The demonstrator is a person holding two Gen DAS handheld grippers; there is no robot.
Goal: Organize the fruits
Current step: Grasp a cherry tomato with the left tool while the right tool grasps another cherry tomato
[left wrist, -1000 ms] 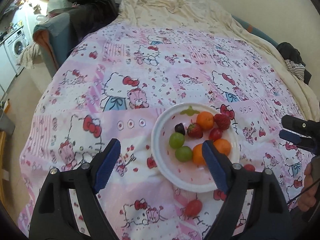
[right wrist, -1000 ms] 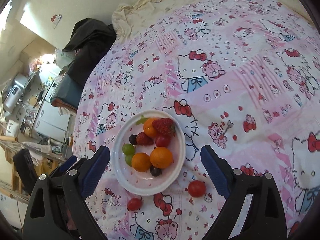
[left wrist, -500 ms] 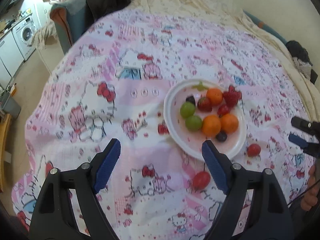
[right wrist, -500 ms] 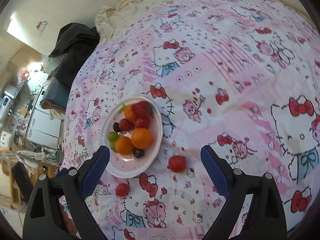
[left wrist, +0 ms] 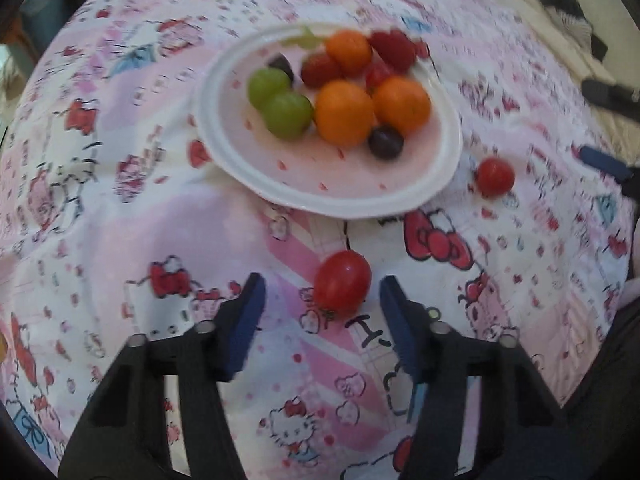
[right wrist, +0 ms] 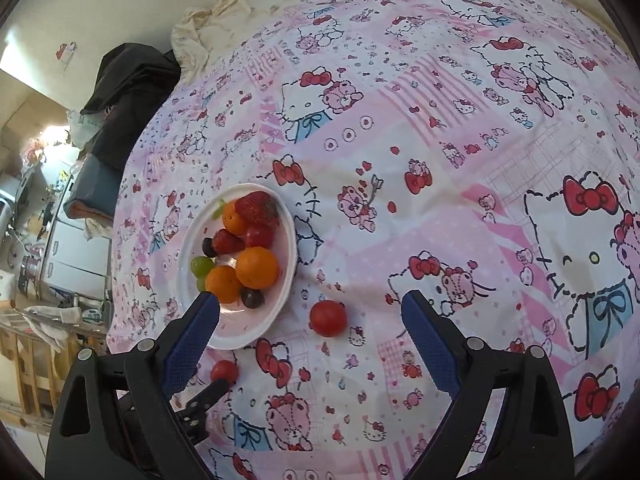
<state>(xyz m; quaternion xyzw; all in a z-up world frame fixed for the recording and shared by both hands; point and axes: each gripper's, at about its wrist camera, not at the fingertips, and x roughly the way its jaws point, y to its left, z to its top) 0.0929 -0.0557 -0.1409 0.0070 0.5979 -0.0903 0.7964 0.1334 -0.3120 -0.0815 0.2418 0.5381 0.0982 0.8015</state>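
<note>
A white plate on the pink cartoon-cat bedspread holds oranges, green grapes, strawberries and dark grapes. Two red cherry tomatoes lie off it on the cloth. One tomato sits between the blue pads of my left gripper, whose jaws are closing; gaps still show on both sides. The other tomato lies right of the plate, just ahead of my right gripper, which stands wide open above the cloth and holds nothing.
The bedspread spreads far to the right and back. A cream sheet and dark clothes lie at the far edge by the wall. Left of the bed there are a drop-off and household appliances.
My left gripper has sunk and tipped down toward the tomato in front of the plate, and its jaws have narrowed around it. The right gripper has shifted a little over the other tomato.
</note>
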